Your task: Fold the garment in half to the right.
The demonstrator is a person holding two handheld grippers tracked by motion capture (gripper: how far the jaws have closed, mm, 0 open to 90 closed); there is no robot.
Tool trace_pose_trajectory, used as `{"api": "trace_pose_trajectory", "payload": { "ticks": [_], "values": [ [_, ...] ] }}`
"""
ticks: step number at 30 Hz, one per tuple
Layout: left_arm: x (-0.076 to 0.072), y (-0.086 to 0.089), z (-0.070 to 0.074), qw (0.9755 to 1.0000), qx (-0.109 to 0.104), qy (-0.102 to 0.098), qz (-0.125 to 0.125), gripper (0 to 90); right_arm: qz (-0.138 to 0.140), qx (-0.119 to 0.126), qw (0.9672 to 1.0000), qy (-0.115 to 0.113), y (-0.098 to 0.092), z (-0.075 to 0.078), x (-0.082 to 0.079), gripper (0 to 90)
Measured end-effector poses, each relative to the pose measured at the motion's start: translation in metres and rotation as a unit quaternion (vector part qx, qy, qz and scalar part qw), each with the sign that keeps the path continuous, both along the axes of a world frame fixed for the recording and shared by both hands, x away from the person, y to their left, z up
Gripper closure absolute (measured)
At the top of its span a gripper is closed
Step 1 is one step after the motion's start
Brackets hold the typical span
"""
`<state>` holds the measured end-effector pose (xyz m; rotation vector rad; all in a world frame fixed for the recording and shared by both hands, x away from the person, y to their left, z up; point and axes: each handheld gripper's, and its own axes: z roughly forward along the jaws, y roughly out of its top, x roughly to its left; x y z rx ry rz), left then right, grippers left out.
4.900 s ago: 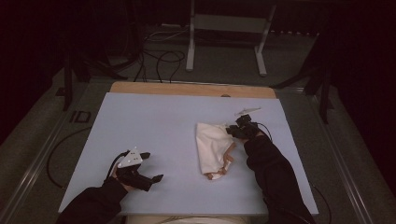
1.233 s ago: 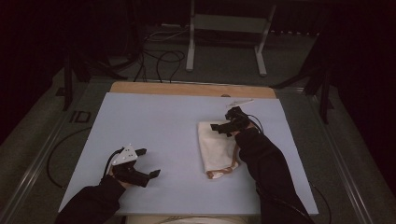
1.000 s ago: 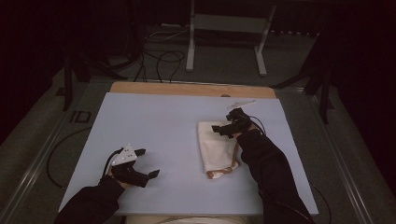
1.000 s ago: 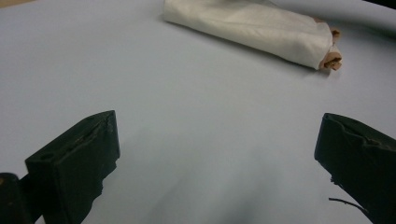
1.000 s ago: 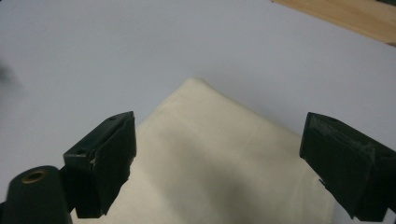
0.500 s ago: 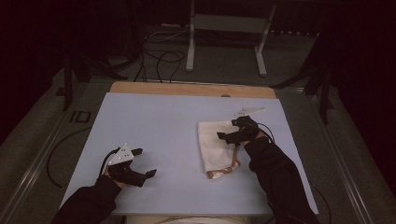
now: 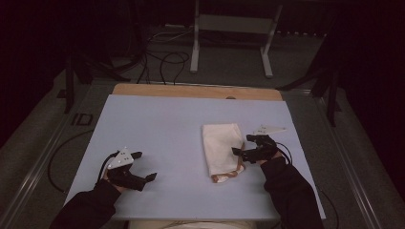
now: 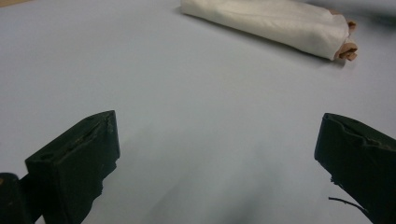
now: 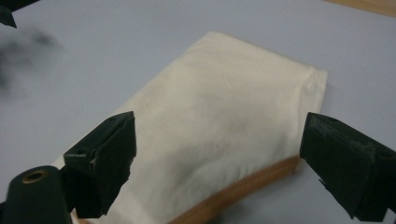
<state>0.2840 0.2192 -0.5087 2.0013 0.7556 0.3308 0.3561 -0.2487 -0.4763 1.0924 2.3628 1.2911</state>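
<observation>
The table [image 7: 157, 124] carries a folded cream cloth [image 7: 220, 148] right of centre, its brown-trimmed edge toward the near side. The right gripper [image 7: 244, 145] sits low at the cloth's right edge, forearm reaching in from the near right, jaws spread wide over the fabric. It has come nearer and lower than a second ago. The left gripper [image 7: 143, 167] rests near left, jaws apart, well away from the cloth, slightly nearer than before.

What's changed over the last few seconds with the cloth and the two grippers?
The cream cloth, rumpled and lifted at first, now lies folded flat; the right gripper has let it go and drawn back to its right edge, fingers open. The left gripper stayed open near the table's front left.
</observation>
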Motion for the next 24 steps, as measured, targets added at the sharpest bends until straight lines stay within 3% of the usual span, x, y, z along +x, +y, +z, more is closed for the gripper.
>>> {"api": "trace_pose_trajectory", "payload": {
  "ticks": [12,24],
  "values": [
    [-0.006,0.018,0.000,0.9996,0.002,-0.003,0.027,1.0,-0.010,0.012,0.9999,-0.003,-0.020,-0.017,-0.031,10.7],
    [-0.011,0.029,0.001,0.9990,0.004,-0.004,0.044,1.0,-0.009,-0.011,0.9999,-0.005,-0.027,-0.026,-0.060,10.7]
  ]
}}
